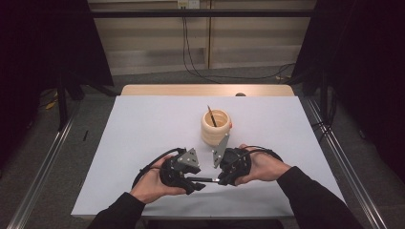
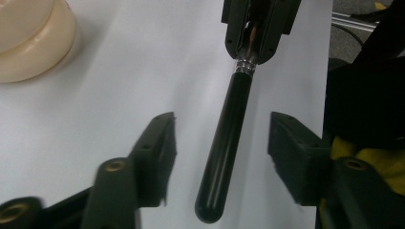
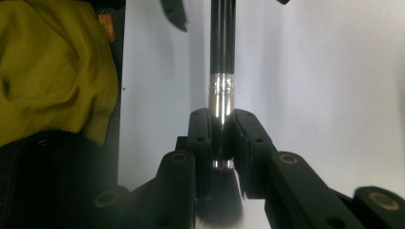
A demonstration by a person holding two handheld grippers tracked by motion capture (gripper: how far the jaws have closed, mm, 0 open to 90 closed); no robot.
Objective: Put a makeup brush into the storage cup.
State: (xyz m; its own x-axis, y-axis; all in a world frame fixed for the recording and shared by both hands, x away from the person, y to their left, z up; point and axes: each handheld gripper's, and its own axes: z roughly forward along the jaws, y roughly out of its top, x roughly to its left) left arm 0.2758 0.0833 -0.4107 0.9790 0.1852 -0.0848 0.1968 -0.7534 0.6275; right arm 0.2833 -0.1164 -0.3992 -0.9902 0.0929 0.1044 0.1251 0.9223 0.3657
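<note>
Makeup brush [image 2: 224, 148] is clamped at its ferrule by the right gripper [image 3: 222, 138], level above the surface's [image 1: 143, 124] near edge, so the left gripper [image 2: 222, 143], jaws apart around its handle, can take it.

The brush [image 3: 222, 71] is a make-up brush with a glossy black rounded handle, a silver ferrule and dark bristles. It is held level above the white table, clamped at the ferrule, handle end free. In the high view it lies at about 6 o'clock from the ribbed beige holder [image 1: 215, 126].
</note>
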